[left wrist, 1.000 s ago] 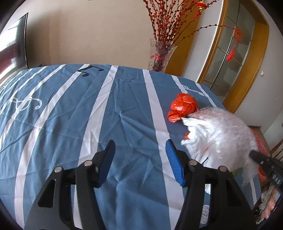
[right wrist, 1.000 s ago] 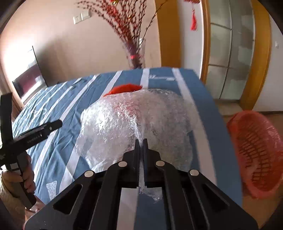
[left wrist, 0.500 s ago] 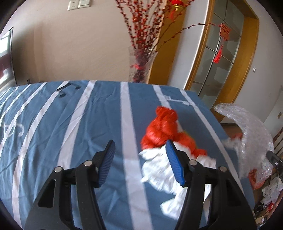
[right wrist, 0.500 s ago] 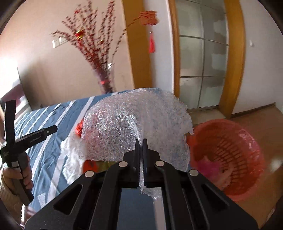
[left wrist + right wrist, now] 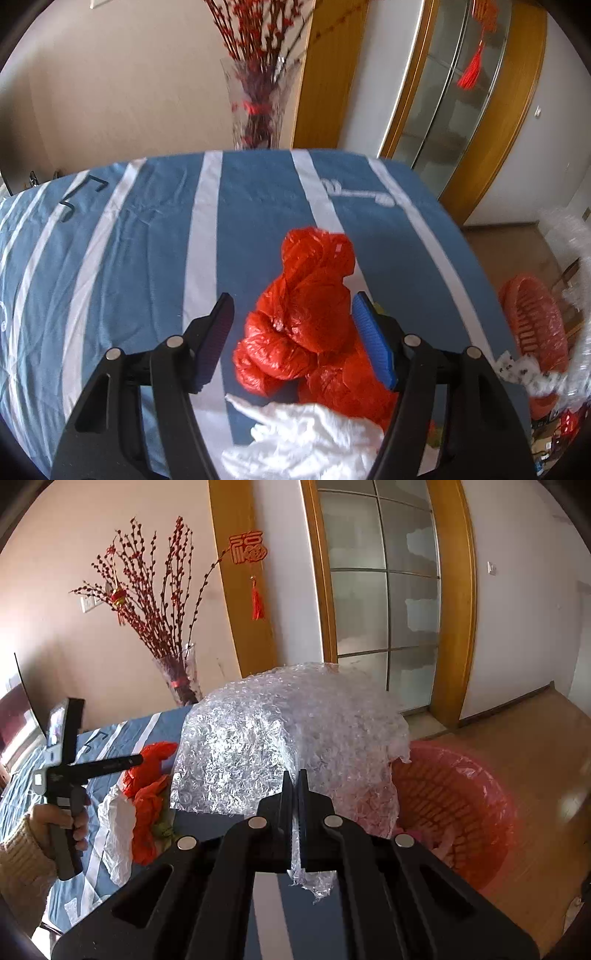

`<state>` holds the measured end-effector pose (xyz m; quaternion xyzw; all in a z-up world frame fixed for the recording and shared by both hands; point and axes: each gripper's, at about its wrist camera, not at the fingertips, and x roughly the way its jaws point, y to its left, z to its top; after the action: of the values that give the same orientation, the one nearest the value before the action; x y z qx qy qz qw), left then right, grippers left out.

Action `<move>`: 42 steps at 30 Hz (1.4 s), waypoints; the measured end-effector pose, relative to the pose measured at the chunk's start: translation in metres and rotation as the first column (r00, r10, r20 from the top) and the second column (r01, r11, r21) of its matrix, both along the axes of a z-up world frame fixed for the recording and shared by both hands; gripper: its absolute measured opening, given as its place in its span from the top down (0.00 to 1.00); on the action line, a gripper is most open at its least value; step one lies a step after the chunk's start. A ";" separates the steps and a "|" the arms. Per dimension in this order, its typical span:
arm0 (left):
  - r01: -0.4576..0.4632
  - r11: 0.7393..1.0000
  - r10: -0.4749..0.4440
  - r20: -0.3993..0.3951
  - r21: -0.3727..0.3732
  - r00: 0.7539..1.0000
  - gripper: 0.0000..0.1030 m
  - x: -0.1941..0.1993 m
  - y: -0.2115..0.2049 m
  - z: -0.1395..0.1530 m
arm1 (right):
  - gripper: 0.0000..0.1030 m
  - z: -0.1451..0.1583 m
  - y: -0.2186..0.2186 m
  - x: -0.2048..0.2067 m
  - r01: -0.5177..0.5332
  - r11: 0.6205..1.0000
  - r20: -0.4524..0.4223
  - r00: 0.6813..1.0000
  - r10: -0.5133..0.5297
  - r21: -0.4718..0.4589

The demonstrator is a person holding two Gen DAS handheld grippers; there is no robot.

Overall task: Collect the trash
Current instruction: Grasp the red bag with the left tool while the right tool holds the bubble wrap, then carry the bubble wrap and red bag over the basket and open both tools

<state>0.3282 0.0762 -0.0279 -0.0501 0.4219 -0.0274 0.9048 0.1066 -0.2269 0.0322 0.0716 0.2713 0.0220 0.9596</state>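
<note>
My right gripper [image 5: 294, 775] is shut on a sheet of clear bubble wrap [image 5: 288, 738] and holds it in the air beside the red plastic basket [image 5: 458, 812] on the floor. My left gripper [image 5: 291, 317] is open just above the crumpled red plastic bag [image 5: 310, 325] on the blue striped bed cover [image 5: 147, 240], with one finger on each side of the bag. White crumpled plastic [image 5: 306, 439] lies just in front of the red bag. The left gripper also shows in the right wrist view [image 5: 110, 764].
A glass vase of red branches [image 5: 255, 107] stands behind the bed. A glazed door with a wooden frame [image 5: 388, 602] is at the right. The basket [image 5: 532, 325] stands on the wooden floor [image 5: 535, 746] by the bed's right edge.
My right gripper has carried the bubble wrap off the bed toward the basket. My left gripper has moved forward over the red bag.
</note>
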 end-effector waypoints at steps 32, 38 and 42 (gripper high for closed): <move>0.083 0.995 -0.075 0.120 -0.061 0.990 0.62 -0.029 -0.023 0.059 | 0.97 0.007 -0.028 -0.014 0.050 0.997 0.031 0.998 -0.052 0.059; 0.202 0.976 -0.187 0.166 -0.078 0.968 0.62 -0.050 -0.076 0.084 | 0.97 0.008 -0.046 -0.022 0.080 0.994 0.041 0.996 -0.083 0.068; 0.282 0.955 -0.263 0.180 -0.087 0.948 0.62 -0.063 -0.115 0.090 | 0.97 0.007 -0.061 -0.028 0.108 0.991 0.046 0.993 -0.112 0.075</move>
<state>0.2653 -0.0384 0.0617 -0.0392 0.3455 -0.1800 0.9202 0.0788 -0.2883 0.0387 0.1205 0.2418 -0.0195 0.9626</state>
